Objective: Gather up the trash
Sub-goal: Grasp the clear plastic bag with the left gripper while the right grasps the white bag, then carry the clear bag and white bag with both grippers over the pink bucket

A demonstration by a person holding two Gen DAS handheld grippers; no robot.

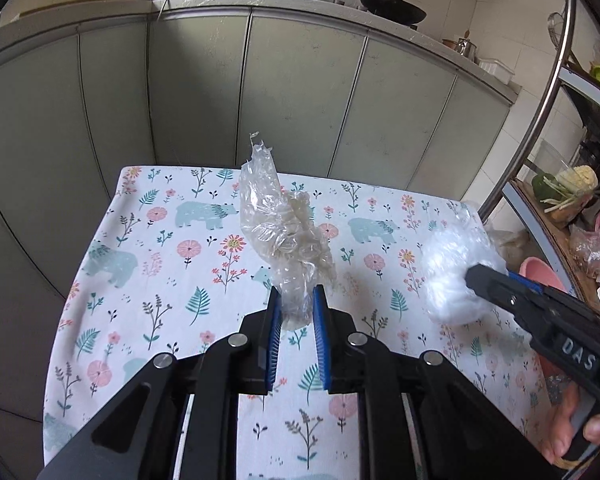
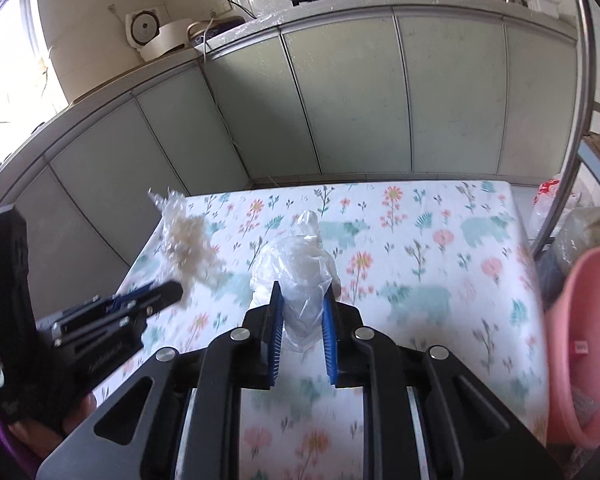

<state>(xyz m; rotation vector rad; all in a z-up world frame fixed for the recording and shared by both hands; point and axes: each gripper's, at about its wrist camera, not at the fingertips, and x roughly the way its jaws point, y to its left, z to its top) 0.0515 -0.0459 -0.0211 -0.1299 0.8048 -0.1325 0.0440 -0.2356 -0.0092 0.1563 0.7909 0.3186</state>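
The left gripper (image 1: 296, 304) pinches a crumpled clear wrapper (image 1: 278, 224) above the table's far edge; the right gripper (image 2: 302, 308) clamps a thin plastic bag (image 2: 300, 268) mid-table. Either flimsy film could slip free. The floral tablecloth (image 2: 440, 248) sits beside what seems a pink bin (image 2: 580, 344), below kitchen cabinets.

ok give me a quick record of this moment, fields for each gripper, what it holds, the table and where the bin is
left gripper: shut on clear crumpled plastic bag, lifted off the cloth
right gripper: shut on whitish plastic bag, lifted off the cloth
table: covered by a floral and bear print cloth, no other trash visible on it
pink bin: beside the table's right edge, open top
background: grey cabinet doors, woks on the counter above
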